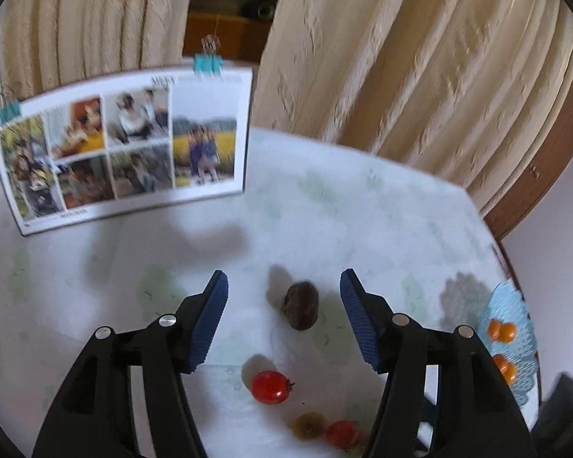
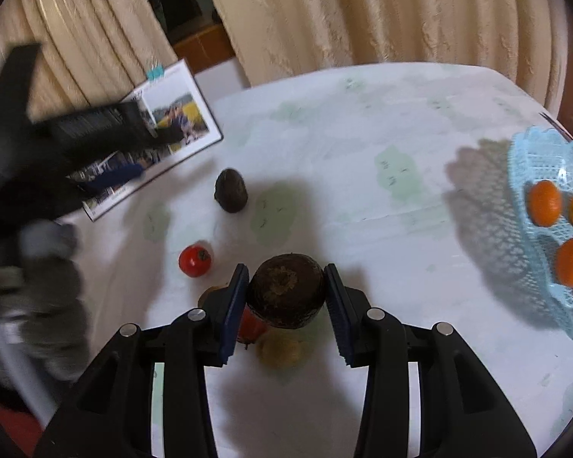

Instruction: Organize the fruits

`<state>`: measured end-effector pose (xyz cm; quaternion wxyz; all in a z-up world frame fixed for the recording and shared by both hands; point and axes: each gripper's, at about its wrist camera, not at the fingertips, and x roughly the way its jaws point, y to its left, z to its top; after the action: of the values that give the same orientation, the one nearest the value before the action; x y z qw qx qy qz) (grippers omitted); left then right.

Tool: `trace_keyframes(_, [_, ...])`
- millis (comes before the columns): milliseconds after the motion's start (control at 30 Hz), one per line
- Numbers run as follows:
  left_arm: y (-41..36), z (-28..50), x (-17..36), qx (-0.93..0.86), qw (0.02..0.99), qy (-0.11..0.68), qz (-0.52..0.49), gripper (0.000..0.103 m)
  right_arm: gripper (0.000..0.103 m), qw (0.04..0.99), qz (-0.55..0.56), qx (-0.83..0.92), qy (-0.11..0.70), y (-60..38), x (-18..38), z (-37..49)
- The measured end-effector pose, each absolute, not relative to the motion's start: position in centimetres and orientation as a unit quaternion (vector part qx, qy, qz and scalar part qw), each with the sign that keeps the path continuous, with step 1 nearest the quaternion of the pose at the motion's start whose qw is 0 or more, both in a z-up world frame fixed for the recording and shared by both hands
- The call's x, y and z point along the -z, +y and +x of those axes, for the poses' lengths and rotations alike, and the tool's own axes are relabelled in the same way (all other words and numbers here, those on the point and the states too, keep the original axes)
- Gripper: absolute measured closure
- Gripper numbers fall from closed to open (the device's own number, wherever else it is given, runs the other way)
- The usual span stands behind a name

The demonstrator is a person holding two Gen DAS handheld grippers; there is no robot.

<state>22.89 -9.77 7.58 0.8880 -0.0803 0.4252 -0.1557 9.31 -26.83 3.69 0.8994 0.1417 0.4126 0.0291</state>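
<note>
Two grippers work over a white table (image 2: 363, 122) scattered with fruit, with a pale blue basket (image 2: 531, 229) at its right edge as the goal. The right gripper (image 2: 286, 297) is clamped on a dark brown fruit (image 2: 286, 290), its blue pads pressed against both sides, and the fruit appears lifted clear of the table, left of the basket and well apart from it. The basket already holds several oranges (image 2: 545, 203). The step in hand looks like carrying this fruit to the basket; the next move likely calls for a swing right, over the rim, and then a release.

The left gripper (image 1: 284, 328) points steeply down with its jaws spread apart and nothing between the pads. A second dark fruit (image 1: 301, 305) lies on the table between its fingers, untouched, far left of the basket. A red tomato (image 1: 271, 386) sits nearer the camera, with another tomato (image 1: 340, 433) and a brownish fruit (image 1: 308, 425) beyond it. The left gripper probably needs to lower and close on the dark fruit. A photo card (image 1: 126, 145) stands at the table's far left, furthest from the basket.
</note>
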Motion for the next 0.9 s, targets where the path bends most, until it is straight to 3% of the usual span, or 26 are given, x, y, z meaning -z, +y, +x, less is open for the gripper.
trace_keyframes(367, [-13.2,25.4,-1.9,0.172,0.854,0.488,-0.052,0.040,0.061,0.916,0.187,0.006,0.355,-32.1,-6.2,5.5])
trace_keyframes(800, [-13.9,25.7,-0.6,0.165,0.858,0.485,-0.024,0.062,0.061,0.927,0.225,0.066,0.293,-37.8,-8.7,2.3])
trace_keyframes(900, [-13.4,25.8,-0.7,0.170,0.855,0.488,-0.032,0.062,0.061,0.927,0.231,0.078,0.286,-39.0,-8.9,1.8])
